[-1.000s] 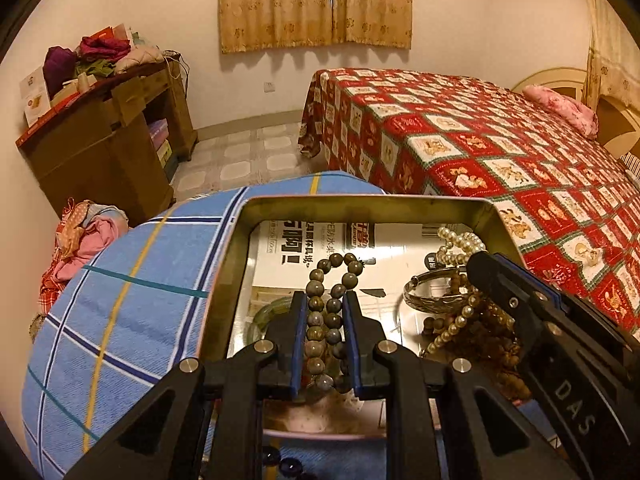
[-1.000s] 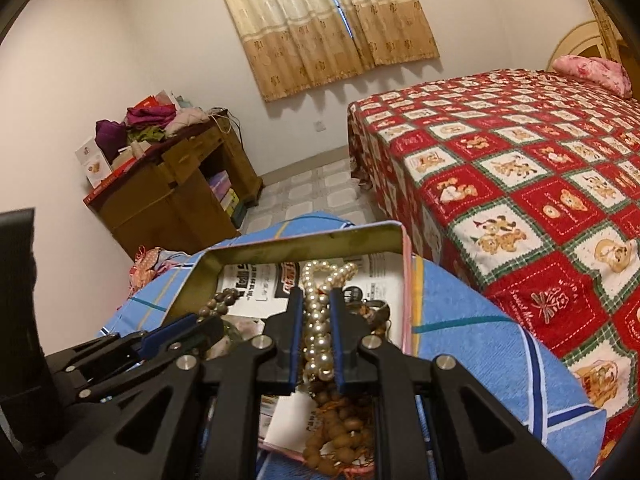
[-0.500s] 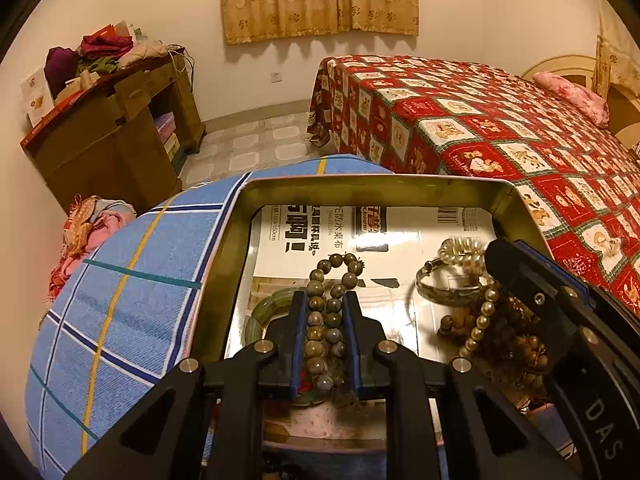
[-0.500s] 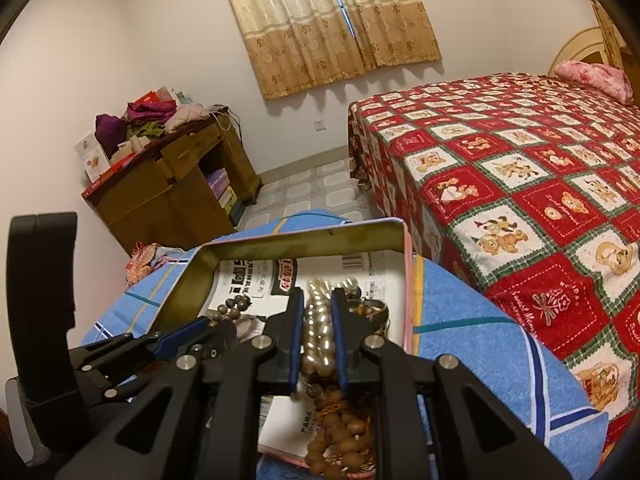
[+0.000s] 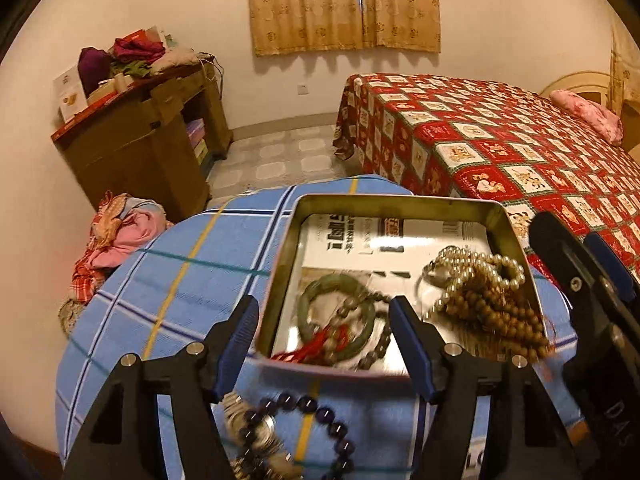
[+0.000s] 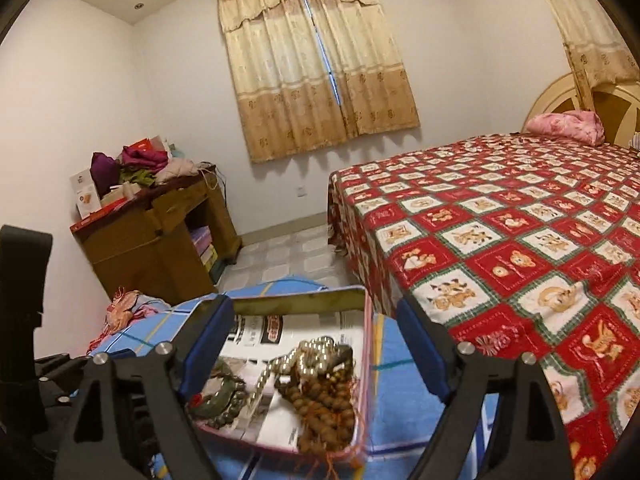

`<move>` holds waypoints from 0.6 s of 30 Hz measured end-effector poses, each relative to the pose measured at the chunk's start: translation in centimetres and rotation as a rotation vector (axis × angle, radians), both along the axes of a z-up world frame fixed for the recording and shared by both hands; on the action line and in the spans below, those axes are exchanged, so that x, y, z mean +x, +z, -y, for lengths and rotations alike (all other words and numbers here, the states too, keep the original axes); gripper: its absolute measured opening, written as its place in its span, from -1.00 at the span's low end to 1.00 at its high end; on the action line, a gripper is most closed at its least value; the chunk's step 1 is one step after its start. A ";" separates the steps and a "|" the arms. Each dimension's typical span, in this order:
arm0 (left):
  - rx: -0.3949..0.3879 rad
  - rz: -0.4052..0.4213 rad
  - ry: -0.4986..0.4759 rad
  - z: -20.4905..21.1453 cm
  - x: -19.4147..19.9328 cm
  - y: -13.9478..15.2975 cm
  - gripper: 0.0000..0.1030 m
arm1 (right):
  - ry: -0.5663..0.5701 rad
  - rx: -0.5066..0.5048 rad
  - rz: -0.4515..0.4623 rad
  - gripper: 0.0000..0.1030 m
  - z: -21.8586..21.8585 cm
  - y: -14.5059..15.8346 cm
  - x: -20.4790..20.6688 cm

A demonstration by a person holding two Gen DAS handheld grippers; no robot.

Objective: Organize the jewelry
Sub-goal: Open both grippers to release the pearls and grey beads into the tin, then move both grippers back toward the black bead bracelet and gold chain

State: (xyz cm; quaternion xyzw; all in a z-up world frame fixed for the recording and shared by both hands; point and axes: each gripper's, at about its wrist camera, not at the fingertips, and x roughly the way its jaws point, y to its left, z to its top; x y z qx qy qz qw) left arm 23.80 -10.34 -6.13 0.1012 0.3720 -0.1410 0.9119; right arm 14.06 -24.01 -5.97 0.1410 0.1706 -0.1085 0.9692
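Observation:
An open metal tin (image 5: 396, 200) lined with newspaper stands on a blue checked cloth (image 5: 180, 280). In it lie a green bangle (image 5: 306, 308), a dark bead bracelet (image 5: 380, 354) with a red tassel, a pearl necklace (image 5: 480, 264) and a heap of brown wooden beads (image 5: 496, 312). My left gripper (image 5: 324, 316) hovers over the tin's near edge, jaws opening, nothing between them. My right gripper (image 6: 312, 312) hangs above the pearl necklace (image 6: 308, 356) and brown beads (image 6: 320, 412), jaws opening and empty. A purple bead bracelet (image 5: 320, 412) and a silver chain (image 5: 256, 436) lie in front of the tin.
A bed with a red patterned quilt (image 6: 520, 240) fills the right side. A wooden cabinet (image 6: 160, 240) piled with clothes stands at the back left wall. A heap of cloth (image 5: 120, 232) lies on the floor beside the table. One black finger (image 5: 572, 268) of the right tool shows at right.
Both grippers opened. The left let the dark bead bracelet fall into the tin, and the right let go of the pearl necklace. Both pulled back and up from the tin.

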 end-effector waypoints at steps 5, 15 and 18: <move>-0.005 0.041 0.006 -2.4 -2.9 0.8 0.32 | -0.023 0.025 -0.007 0.84 -0.1 0.5 -3.5; -0.007 0.050 0.182 -10.9 -8.5 -0.5 0.32 | 0.047 0.066 -0.131 0.84 -2.2 -1.7 -7.4; 0.008 0.049 0.224 -13.4 -10.5 -1.3 0.32 | 0.074 0.071 -0.156 0.84 -2.7 -1.8 -8.4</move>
